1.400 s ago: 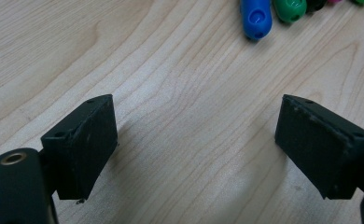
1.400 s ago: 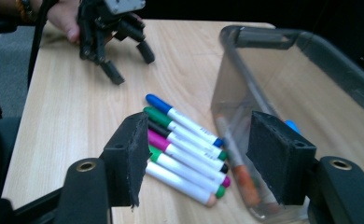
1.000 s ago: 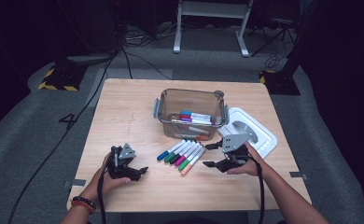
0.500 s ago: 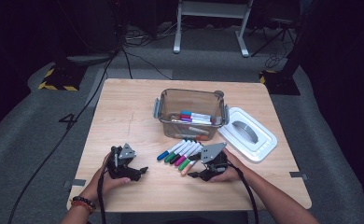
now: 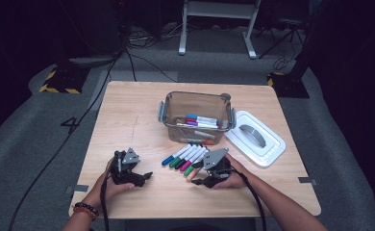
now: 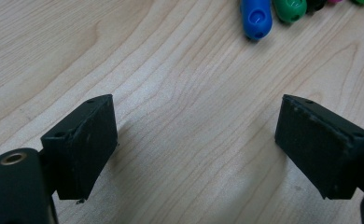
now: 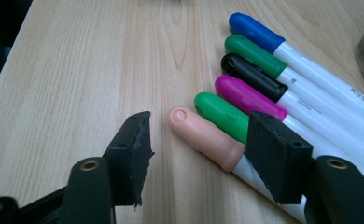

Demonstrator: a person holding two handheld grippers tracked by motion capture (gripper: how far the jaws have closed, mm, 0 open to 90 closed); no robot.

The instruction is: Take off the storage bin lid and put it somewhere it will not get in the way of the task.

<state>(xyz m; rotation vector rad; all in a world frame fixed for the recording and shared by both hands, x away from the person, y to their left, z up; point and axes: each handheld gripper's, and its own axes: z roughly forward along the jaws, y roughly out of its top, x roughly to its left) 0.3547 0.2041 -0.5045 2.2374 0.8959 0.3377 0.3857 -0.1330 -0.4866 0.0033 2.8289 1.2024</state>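
The right hand-held gripper (image 7: 196, 149), jaws closing but apart around the peach-capped white marker (image 7: 207, 136), may nudge the neighbouring green-capped white marker (image 7: 222, 116).

The bench (image 5: 132, 115) is pale wood with a fine grain. Six white-barrelled markers lie in a row, capped blue (image 7: 255, 29), green (image 7: 252, 53), black (image 7: 248, 72), magenta (image 7: 245, 95), green (image 7: 220, 114) and peach (image 7: 203, 135). The bin (image 5: 195, 103) is clear brownish plastic with grey latches; its lid (image 5: 255, 139) is white. Each hand-held gripper has black jaws.
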